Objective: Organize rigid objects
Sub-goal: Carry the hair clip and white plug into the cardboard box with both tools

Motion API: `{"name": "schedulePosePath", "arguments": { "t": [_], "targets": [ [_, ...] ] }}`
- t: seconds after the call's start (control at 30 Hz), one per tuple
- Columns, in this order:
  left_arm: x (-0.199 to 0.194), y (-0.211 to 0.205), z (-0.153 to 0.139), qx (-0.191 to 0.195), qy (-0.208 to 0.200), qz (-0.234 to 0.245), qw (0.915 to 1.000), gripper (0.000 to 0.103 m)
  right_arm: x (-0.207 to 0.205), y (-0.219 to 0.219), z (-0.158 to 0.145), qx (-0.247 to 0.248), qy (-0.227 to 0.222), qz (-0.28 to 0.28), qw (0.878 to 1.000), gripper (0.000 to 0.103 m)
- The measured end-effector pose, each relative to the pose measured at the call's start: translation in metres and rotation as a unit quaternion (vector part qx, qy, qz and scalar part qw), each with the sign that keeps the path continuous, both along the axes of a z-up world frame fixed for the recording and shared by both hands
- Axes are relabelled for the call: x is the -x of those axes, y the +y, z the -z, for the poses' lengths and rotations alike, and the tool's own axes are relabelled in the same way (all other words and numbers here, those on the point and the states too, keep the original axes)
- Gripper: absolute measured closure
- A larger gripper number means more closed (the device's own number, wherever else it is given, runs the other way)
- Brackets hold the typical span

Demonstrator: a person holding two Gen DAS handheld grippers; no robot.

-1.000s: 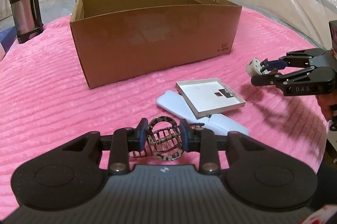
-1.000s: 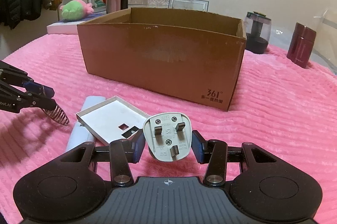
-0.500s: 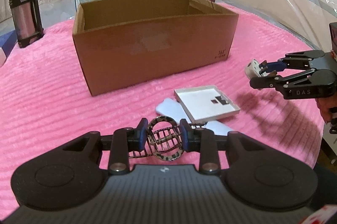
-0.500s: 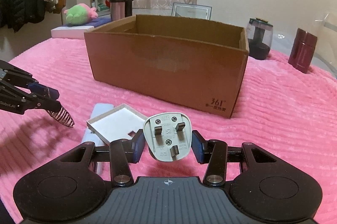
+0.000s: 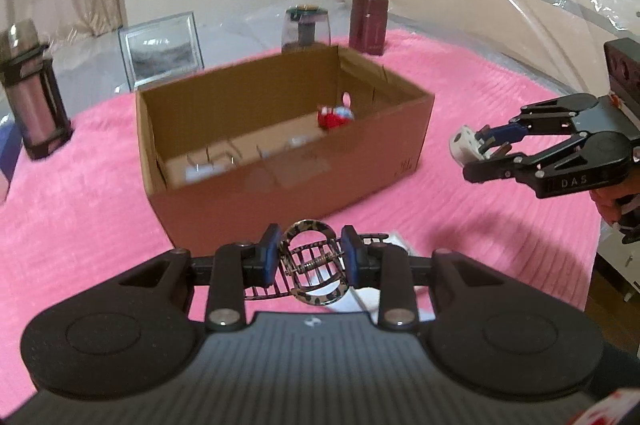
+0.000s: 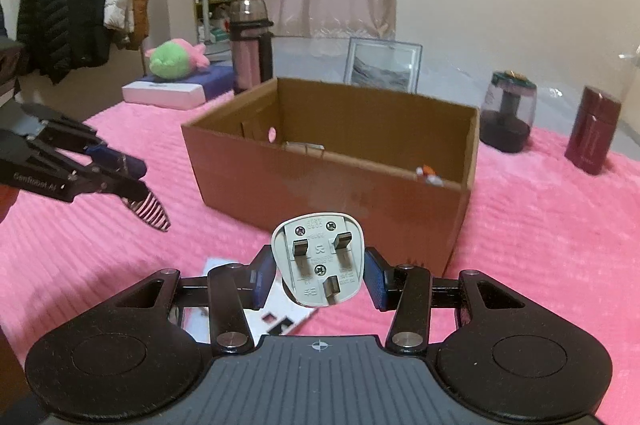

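Observation:
My left gripper (image 5: 309, 261) is shut on a leopard-print hair claw clip (image 5: 312, 275), held above the pink blanket just before the open cardboard box (image 5: 280, 181). My right gripper (image 6: 320, 275) is shut on a grey three-pin plug adapter (image 6: 318, 257), raised in front of the box (image 6: 332, 181). Each gripper shows in the other's view: the right gripper (image 5: 486, 145) to the box's right, the left gripper (image 6: 132, 181) to its left. A red and white item (image 5: 334, 116) lies inside the box. A white square frame (image 6: 276, 317) lies on the blanket below my right gripper.
Behind the box stand a steel flask (image 5: 30, 93), a picture frame (image 5: 162, 49), a glass jar (image 5: 306, 29) and a maroon canister (image 5: 369, 24). A plush toy (image 6: 176, 59) sits on a white box far left. The blanket's right edge drops off (image 5: 596, 225).
Both grippers have risen and moved toward the box with their objects, so its inside now shows. The white frame and pale case have slid under the grippers.

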State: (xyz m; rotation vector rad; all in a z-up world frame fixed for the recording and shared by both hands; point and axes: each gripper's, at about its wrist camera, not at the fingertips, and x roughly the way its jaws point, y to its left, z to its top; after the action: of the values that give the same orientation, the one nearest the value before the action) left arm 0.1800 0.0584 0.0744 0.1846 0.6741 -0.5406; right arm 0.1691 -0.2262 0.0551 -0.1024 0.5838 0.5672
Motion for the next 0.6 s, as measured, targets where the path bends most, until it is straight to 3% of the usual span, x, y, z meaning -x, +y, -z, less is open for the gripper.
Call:
{"name": "schedulePosePath", "arguments": {
  "t": [0.3,0.6],
  "targets": [
    [-0.036,-0.017,-0.053,-0.013,-0.03,0.025,0.9992,0.076,-0.027,0.0,-0.044,0.006,-0.011,-0.034,0.999,0.059],
    [-0.085,-0.039,-0.065,-0.047,-0.032,0.034,0.9978,0.076,-0.074,0.001,-0.064,0.041,-0.016,-0.052,0.998,0.059]
  ]
}}
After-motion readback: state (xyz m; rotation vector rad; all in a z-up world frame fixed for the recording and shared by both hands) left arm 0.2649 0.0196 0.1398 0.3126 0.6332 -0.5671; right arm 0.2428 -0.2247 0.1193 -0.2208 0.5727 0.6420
